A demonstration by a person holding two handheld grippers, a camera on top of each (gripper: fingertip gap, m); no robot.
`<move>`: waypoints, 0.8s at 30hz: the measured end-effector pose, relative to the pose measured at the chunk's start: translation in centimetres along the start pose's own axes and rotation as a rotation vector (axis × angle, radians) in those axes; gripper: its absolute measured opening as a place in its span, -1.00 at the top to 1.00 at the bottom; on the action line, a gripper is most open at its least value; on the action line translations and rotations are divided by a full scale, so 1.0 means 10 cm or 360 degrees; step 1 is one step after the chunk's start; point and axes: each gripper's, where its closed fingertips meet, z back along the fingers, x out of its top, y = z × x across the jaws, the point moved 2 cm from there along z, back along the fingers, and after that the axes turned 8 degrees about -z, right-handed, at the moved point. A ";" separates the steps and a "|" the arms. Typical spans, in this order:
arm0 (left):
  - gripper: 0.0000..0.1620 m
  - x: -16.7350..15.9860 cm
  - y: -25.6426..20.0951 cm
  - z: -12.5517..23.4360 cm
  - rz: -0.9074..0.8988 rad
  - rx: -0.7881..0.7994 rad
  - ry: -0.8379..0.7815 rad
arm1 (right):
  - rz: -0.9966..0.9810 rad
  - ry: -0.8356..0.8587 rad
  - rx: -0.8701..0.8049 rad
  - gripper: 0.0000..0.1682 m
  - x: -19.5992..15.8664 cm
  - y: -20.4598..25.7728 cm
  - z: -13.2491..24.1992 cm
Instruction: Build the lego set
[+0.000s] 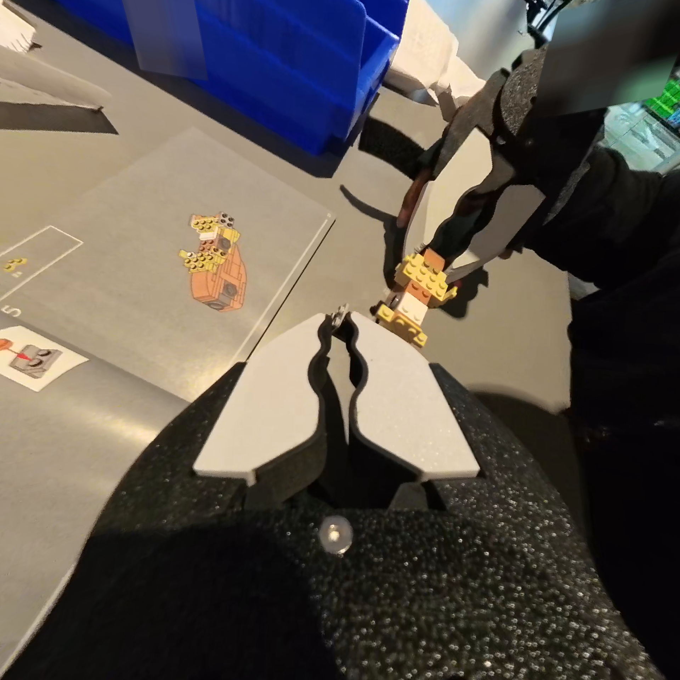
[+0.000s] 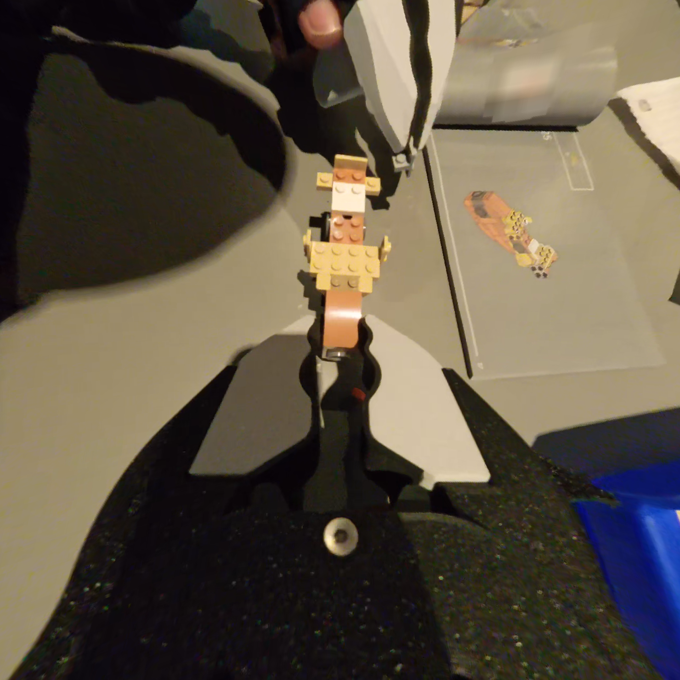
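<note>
My right gripper (image 2: 340,342) is shut on the brown rear end of a part-built lego model (image 2: 346,257) of tan, brown and white bricks, held above the grey table. The model also shows in the left wrist view (image 1: 419,290), held by the right gripper (image 1: 447,263) coming from the upper right. My left gripper (image 1: 340,318) is shut on a small grey lego piece (image 1: 340,315), just left of the model's front end. In the right wrist view the left gripper (image 2: 403,162) comes down from above with the grey piece (image 2: 402,162) at its tips, beside the model's front.
An open instruction booklet (image 1: 165,276) with a picture of the model lies on the table to the left; it also shows in the right wrist view (image 2: 552,239). A blue bin (image 1: 276,66) stands behind it. A person's thumb (image 2: 320,25) shows at the top. Across from one pair of fingers to the other is roughly 10 centimeters.
</note>
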 end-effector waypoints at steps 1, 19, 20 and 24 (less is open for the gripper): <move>0.92 0.00 0.00 0.00 0.0003 -0.0003 0.0000 | -0.0026 -0.0001 0.0009 0.77 0.00 -0.01 0.00; 0.92 -0.12 -0.01 0.21 -0.0033 -0.0010 -0.0023 | 0.0003 0.0123 0.0024 0.76 0.16 0.06 -0.08; 0.92 -0.13 -0.01 0.22 -0.0029 -0.0009 -0.0015 | 0.0005 0.0138 0.0031 0.76 0.16 0.07 -0.10; 0.92 -0.19 -0.02 0.25 -0.0006 -0.0020 0.0033 | 0.0005 0.0184 0.0042 0.76 0.16 0.08 -0.14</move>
